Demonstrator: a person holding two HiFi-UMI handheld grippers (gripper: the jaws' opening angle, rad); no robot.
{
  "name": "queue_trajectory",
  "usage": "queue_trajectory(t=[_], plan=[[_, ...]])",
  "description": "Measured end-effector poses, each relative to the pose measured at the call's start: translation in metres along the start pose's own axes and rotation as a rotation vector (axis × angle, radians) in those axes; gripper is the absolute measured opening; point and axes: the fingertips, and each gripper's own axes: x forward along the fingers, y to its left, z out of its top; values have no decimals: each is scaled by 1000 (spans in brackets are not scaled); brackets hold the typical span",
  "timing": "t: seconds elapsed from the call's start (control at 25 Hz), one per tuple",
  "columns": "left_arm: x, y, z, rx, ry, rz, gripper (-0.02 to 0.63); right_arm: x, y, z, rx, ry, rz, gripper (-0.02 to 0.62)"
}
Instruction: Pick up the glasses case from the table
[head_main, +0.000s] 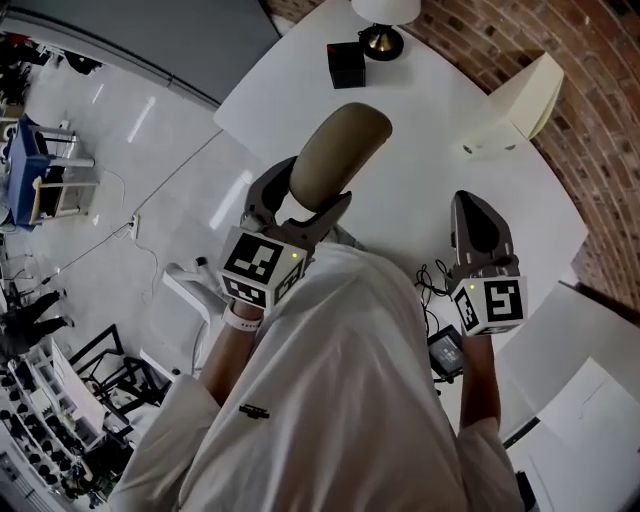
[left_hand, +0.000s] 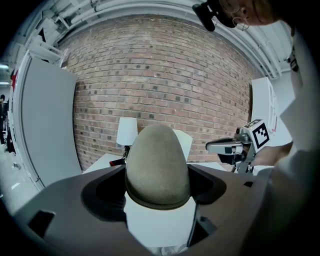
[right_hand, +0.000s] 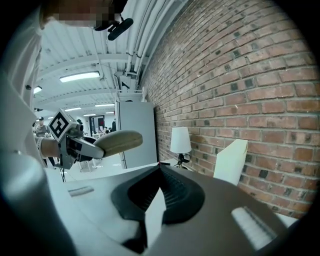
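An olive-tan oval glasses case (head_main: 338, 155) is held in the air above the white table (head_main: 420, 120), clear of its surface. My left gripper (head_main: 300, 215) is shut on the case's near end; in the left gripper view the case (left_hand: 157, 165) fills the space between the jaws. The right gripper view shows the case (right_hand: 116, 142) sticking out of the left gripper at the left. My right gripper (head_main: 480, 215) hovers over the table's right part, its jaws closed together with nothing between them (right_hand: 161, 169).
A lamp (head_main: 383, 20) and a small black box (head_main: 346, 64) stand at the table's far edge. A white upright card or box (head_main: 515, 105) stands at the right by the brick wall. A black device with cables (head_main: 445, 350) lies near the person's body.
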Motion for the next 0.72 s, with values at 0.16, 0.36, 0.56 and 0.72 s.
queue_trajectory(t=[0.16, 0.36, 0.56, 0.72], plan=[[-4, 2, 1, -7, -9, 6, 367, 1, 6, 0, 2, 10, 16, 9], [-8, 3, -3, -20, -9, 11, 367, -1, 11, -2, -1, 23, 41, 9], [-13, 2, -8, -24, -10, 19, 367, -2, 14, -4, -2, 24, 48, 9], [-15, 2, -11, -34, -7, 23, 367, -2, 16, -6, 5, 29, 52, 9]])
